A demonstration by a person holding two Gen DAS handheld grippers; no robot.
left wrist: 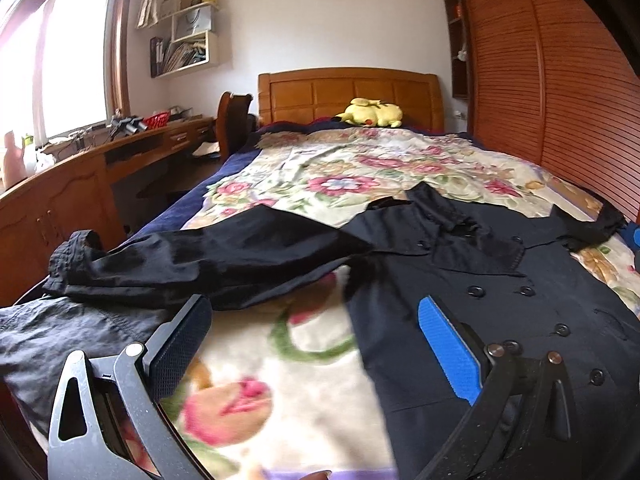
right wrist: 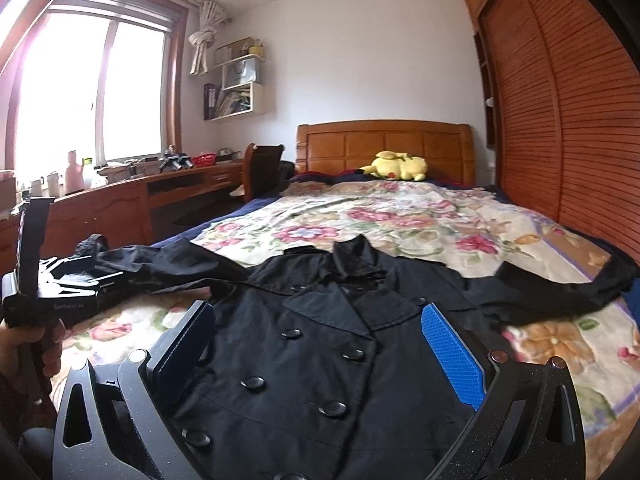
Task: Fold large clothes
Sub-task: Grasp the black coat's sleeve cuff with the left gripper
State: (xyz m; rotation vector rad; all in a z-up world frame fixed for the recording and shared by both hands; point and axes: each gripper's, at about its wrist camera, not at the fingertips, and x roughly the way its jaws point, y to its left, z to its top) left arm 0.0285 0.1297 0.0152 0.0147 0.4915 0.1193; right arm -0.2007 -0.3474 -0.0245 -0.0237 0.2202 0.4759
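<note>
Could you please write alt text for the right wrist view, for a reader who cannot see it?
A black double-breasted coat lies front-up, sleeves spread, on a floral blanket, framed by the open right gripper. The left gripper is at the left edge.

Black coat (right wrist: 320,360); floral cream blanket (right wrist: 420,220); yellow plush (right wrist: 396,166)

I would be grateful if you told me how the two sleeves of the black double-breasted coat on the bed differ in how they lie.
The coat's left-side sleeve stretches out long toward the wooden desk, its cuff bunched upward at the bed edge. The right-side sleeve runs toward the slatted wardrobe and lies flatter, its cuff not clearly visible. Both are black, spread away from the coat's buttoned body, and rest on the floral blanket.
</note>
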